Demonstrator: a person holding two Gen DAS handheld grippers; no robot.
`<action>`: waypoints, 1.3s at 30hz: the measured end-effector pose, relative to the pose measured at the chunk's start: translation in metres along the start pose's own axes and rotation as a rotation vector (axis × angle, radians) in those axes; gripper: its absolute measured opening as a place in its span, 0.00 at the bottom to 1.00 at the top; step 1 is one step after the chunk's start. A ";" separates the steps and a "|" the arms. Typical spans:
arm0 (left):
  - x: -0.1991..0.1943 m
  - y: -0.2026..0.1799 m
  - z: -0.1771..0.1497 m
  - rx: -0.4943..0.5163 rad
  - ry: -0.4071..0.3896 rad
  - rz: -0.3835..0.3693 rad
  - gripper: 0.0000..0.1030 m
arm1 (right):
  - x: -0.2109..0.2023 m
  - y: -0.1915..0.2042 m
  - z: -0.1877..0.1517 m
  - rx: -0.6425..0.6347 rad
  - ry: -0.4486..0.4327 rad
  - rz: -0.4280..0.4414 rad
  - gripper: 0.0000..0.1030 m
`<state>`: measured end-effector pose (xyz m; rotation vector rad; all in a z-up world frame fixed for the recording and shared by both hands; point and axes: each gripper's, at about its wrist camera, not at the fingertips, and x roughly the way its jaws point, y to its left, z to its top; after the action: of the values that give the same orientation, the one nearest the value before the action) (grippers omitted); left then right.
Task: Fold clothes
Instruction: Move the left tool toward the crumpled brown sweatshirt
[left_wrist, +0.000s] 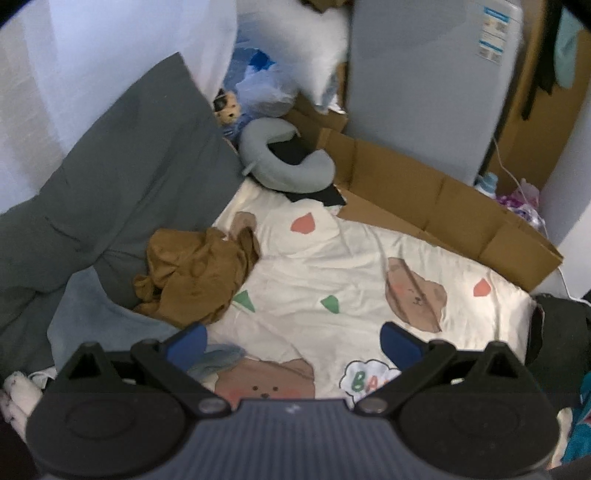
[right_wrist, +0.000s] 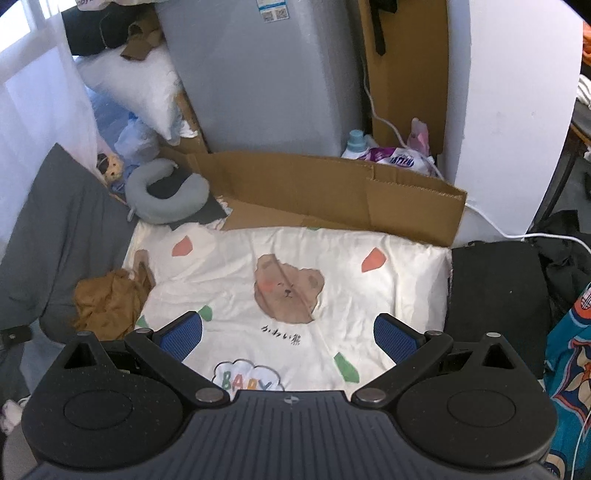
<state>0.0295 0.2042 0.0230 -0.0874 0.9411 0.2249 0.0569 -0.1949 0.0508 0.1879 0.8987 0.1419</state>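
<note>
1. both the left gripper (left_wrist: 293, 341) and right gripper (right_wrist: 288, 334) hovered empty, fingers apart, above the bear-print bedspread (right_wrist: 236, 273).
2. the brown garment (left_wrist: 195, 275) lay crumpled at the bedspread's left edge, apparently unfolded; folding seemed not yet begun.

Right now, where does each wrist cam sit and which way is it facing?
Left wrist: on the left tool, above the bed, angled down; sees the brown garment, grey pillow and bear-print sheet; its own open blue pads frame the bottom.
Right wrist: on the right tool, further right, facing the cardboard; open pads show, empty.
Shared: sheet, brown garment, neck pillow, cardboard.
</note>
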 end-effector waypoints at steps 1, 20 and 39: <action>0.002 0.005 0.001 -0.003 -0.002 0.004 0.98 | 0.002 -0.001 0.001 0.008 -0.002 0.001 0.99; 0.023 0.077 0.014 -0.102 -0.038 0.006 0.90 | 0.000 0.040 0.038 -0.045 -0.090 0.028 0.99; 0.111 0.134 0.015 -0.227 0.015 0.112 0.89 | 0.084 0.057 0.062 -0.097 -0.012 0.113 0.99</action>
<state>0.0737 0.3546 -0.0550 -0.2464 0.9341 0.4347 0.1549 -0.1290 0.0367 0.1487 0.8674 0.2889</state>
